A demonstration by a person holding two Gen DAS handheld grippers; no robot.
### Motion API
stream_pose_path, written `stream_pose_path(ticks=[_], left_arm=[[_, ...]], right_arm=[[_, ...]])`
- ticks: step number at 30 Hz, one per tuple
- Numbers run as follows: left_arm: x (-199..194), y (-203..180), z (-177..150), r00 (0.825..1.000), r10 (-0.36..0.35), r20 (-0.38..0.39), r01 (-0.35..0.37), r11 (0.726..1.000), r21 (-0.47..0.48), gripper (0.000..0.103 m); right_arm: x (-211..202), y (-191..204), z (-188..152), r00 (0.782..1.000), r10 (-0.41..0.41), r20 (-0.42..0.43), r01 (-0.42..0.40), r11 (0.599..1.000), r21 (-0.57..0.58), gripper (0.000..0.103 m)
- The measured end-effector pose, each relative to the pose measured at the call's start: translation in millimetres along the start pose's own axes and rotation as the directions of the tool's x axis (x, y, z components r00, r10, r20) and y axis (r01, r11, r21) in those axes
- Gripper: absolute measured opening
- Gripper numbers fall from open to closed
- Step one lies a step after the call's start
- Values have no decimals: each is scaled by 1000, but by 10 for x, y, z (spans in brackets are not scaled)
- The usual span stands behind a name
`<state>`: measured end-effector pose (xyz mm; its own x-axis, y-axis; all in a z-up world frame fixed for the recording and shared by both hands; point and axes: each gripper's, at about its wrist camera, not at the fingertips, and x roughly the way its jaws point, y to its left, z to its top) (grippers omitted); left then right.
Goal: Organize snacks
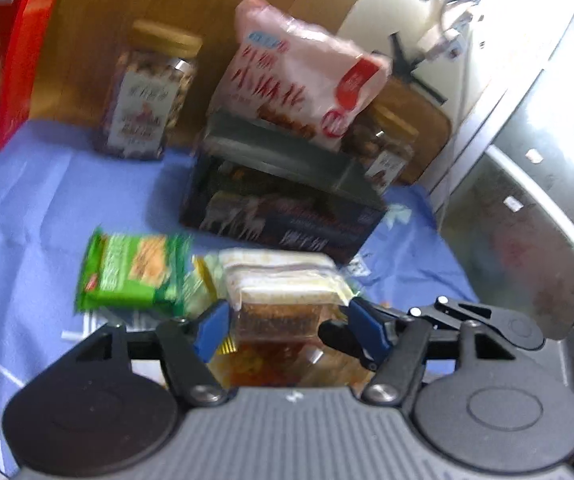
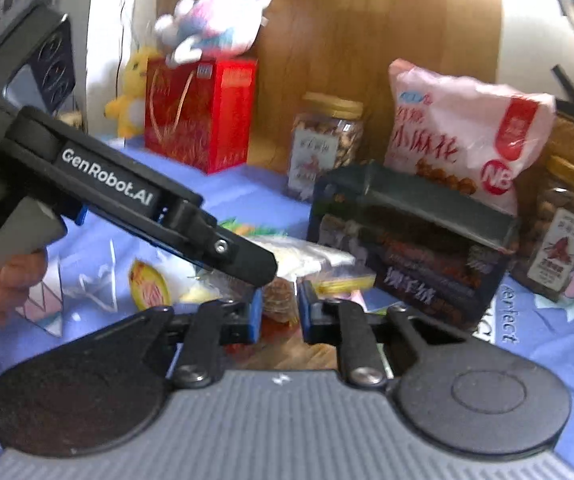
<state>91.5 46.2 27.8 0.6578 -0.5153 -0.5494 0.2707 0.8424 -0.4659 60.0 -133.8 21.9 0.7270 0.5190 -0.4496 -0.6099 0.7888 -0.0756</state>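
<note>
While both tools, left (image 1: 283,326) and right (image 2: 280,312), clamp one clear snack pack (image 1: 279,304) before the dark box (image 1: 287,200), we judge most sorting undone.

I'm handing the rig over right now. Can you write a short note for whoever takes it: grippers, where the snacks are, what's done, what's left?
Left gripper: jaws around a clear snack pack; firm grip unclear.
Right gripper: shut on a small snack pack.
Pink bag stands in the dark box; green packet and other loose packs lie on the blue cloth. Two jars and a red box stand behind.
Left: put the loose packs away.
</note>
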Motion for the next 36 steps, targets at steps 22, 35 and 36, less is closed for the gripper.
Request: stream_pose_path(ticks=[22,35,36], left_arm=[[707,-320,1214,995,-42,93,27,987,157,63],[506,162,1050,998,53,32,-57,990,126,94],[541,213,1016,998,58,-12,-56,992,110,94]], right_arm=[[584,-696,567,973,-174,153,176,984,0,8],[509,-1166,346,998,66,-5,-62,962,267,44],[543,-1222,296,994,104,-44,-84,943,323,48]])
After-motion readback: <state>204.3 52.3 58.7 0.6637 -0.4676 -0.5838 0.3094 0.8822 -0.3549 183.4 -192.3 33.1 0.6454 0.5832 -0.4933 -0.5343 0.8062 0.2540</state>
